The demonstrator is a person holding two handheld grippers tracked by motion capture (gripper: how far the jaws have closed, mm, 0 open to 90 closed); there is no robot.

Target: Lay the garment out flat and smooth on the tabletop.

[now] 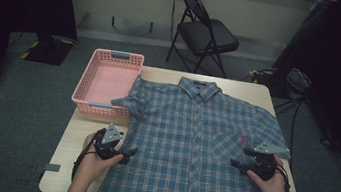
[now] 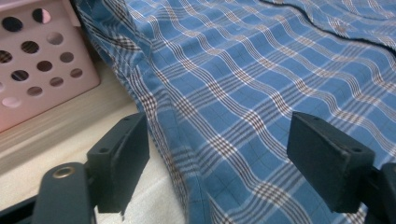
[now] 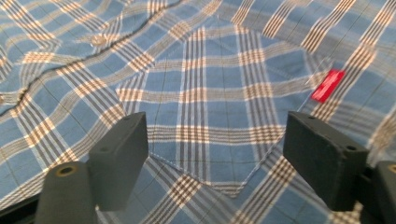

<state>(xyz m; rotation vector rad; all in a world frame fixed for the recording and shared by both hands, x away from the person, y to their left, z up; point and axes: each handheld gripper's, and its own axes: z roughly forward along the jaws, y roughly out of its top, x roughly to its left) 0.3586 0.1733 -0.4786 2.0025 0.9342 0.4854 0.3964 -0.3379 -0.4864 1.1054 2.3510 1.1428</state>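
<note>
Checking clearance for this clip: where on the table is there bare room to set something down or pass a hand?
Bare wood shows on the table left of the shirt, in front of the pink basket, around the left gripper. The basket's inside is free too. The shirt covers the rest; by the right gripper only a thin edge strip remains.

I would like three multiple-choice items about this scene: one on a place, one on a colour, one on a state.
1. Where is the basket relative to the shirt?
A. at its left
B. on top of it
C. at its right

2. What colour is the small tag by the shirt pocket?
A. green
B. red
C. yellow

3. How do the left gripper's jaws stand?
A. shut on the shirt
B. shut on nothing
C. open

Answers: 1 A, it sits at the table's left rear by the sleeve; 2 B, the right gripper view shows it red; 3 C, the pads stand apart above the cloth.
</note>
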